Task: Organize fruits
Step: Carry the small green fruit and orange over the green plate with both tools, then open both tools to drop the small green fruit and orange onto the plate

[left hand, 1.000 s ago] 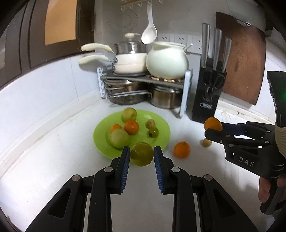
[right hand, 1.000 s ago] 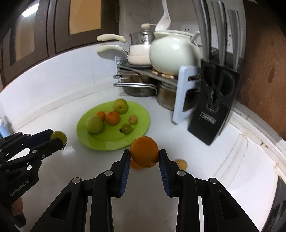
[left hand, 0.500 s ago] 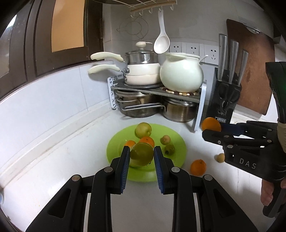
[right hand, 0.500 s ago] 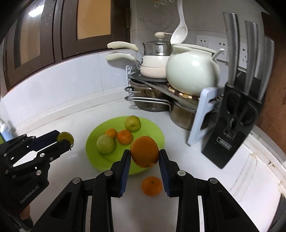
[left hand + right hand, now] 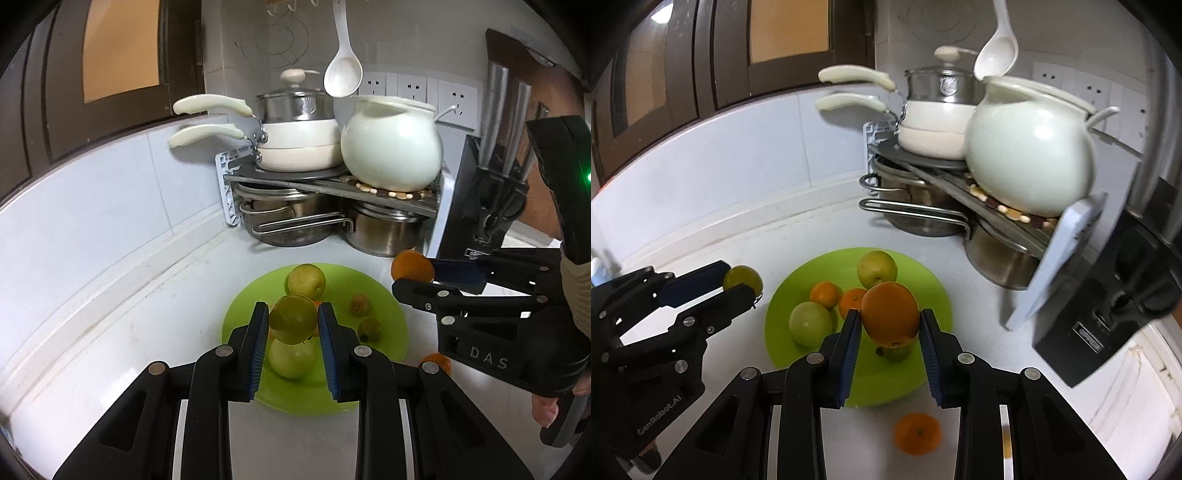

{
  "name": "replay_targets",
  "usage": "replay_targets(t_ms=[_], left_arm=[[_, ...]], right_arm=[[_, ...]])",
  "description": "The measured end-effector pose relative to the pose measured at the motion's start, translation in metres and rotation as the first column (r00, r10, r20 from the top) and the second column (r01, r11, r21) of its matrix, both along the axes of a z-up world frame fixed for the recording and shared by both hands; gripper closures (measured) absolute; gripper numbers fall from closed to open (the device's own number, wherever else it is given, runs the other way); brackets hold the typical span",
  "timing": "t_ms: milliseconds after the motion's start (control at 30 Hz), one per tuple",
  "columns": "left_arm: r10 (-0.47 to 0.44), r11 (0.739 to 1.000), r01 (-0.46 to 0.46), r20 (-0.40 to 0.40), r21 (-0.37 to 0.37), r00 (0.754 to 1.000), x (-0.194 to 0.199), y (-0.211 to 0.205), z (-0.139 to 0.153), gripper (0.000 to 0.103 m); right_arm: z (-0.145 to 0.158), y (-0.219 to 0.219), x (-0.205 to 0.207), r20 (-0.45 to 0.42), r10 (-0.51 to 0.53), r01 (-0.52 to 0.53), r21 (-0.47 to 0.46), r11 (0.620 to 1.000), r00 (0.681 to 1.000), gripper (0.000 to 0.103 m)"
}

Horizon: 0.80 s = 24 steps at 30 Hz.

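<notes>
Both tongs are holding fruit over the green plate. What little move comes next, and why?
Probably lower the left tongs a little and let the green fruit go onto a bare part of the green plate. It already hangs over the plate, just above another green fruit. The right tongs hold an orange over the plate too, so it can follow.

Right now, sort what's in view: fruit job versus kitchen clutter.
Job: green plate; green fruit in left gripper; orange in right gripper; loose tangerine on counter.

Clutter: white pot; ladle; knife block; steel pots.
</notes>
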<state>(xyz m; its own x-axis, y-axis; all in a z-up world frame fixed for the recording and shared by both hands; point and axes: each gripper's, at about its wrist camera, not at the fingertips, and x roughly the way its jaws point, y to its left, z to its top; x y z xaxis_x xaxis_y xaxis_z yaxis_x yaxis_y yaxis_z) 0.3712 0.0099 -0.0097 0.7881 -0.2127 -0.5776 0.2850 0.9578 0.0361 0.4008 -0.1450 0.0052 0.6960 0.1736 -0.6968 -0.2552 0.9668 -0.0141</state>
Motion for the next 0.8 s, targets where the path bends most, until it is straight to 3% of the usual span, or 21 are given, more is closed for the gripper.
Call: replay_targets(t_ms=[367, 800], left_arm=[[-0.016, 1.0, 0.016, -0.096, 0.001, 0.995, 0.052, 0.006, -0.015, 0.075], [-0.019, 1.0, 0.02, -0.239, 0.001, 0.971, 0.107, 0.009, -0.048, 0.075]], right_arm=[[-0.02, 0.006, 0.05, -0.106, 0.005, -0.004, 0.01, 1.0, 0.994, 0.07], [-0.047, 0.011, 0.089, -0.204, 0.007, -0.002, 0.024, 1.0, 0.979, 0.07]])
